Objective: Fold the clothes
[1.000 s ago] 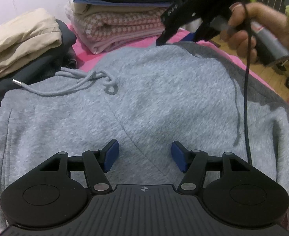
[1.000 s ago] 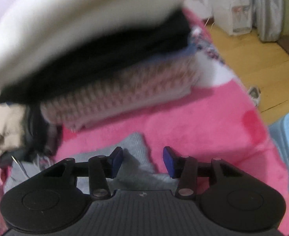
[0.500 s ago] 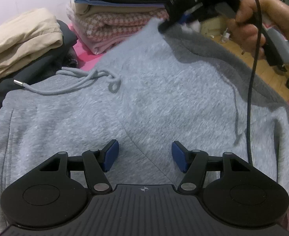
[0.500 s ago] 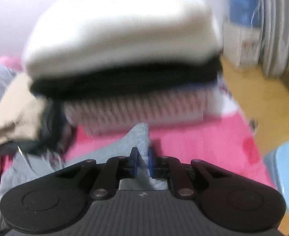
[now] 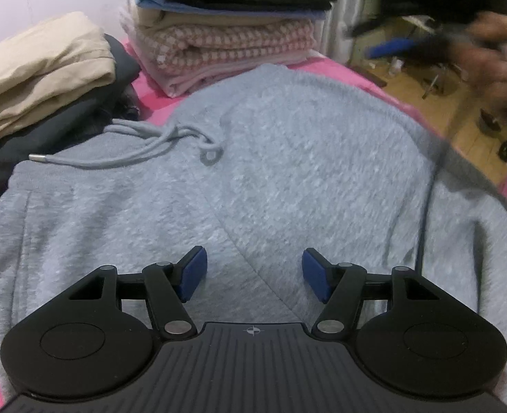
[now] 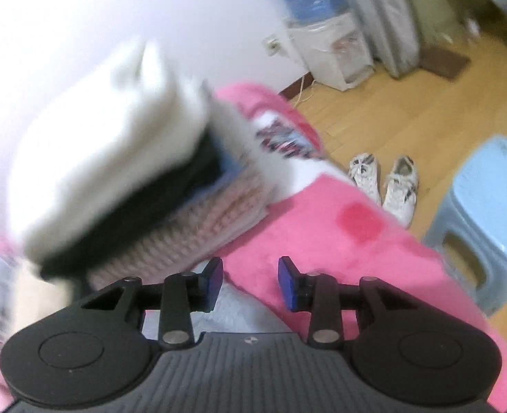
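Lying spread across the pink bed cover (image 5: 157, 106), the grey hoodie (image 5: 288, 179) fills most of the left wrist view, with its drawstring (image 5: 143, 151) trailing toward a metal tip at the left. The left gripper (image 5: 252, 270) hovers over the middle of the garment; its fingers (image 5: 193, 272) stand wide apart and hold nothing. The right gripper (image 6: 250, 284) appears blurred at the upper right of the left wrist view; in its own view its fingers stand apart, empty, above the cover and a sliver of grey cloth.

Handling judgement: the fleece looks thick, soft and limp, moderately heavy for clothing, and not fragile. It will sag and drag when lifted, and a single layer may slip free from a multi-layer fold. Take hold at a hem, cuff or shoulder seam, where the cloth is doubled and firmer; avoid the drawstring.

A stack of folded clothes (image 5: 229, 38) and a beige folded garment (image 5: 43, 69) lie beyond the hoodie, near its far edge.
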Demonstrator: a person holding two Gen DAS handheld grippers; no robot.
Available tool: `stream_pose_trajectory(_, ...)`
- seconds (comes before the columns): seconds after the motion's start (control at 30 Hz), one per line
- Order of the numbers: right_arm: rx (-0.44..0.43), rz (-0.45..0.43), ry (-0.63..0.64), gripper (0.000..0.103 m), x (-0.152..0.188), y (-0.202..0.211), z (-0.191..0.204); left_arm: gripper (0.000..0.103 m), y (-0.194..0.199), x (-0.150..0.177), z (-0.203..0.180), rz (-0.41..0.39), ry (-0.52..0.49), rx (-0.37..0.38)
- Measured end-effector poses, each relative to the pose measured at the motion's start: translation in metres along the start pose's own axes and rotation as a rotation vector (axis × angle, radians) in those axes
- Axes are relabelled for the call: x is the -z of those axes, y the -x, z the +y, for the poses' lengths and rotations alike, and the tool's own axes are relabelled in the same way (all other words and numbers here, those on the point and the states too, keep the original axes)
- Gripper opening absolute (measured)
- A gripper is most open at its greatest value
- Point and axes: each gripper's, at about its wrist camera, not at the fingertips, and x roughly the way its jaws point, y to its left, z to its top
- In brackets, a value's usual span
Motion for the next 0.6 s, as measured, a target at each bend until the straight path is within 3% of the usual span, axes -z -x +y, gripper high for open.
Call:
stream_pose_trajectory(0.1,-0.011,-0.011,-0.094,0.038,0.003,0.071,-0.035,0.062,0.012,0.000,0.003,0.001,0.019,0.005)
stream_pose_trajectory(0.27,0.152,-0.038,-0.181,0.038,0.037,0.175,-0.088,0.062,0.033,-0.001,0.007,0.003,0.049,0.009)
stream_pose_trajectory(0.4,0.201,-0.034,-0.245,0.038,0.075,0.236,-0.112,0.062,0.055,-0.005,0.010,0.007,0.070,-0.009)
stream_pose_trajectory(0.6,0.268,0.081,-0.104,0.038,0.122,0.277,-0.097,0.062,0.126,-0.022,0.001,-0.003,0.130,-0.046)
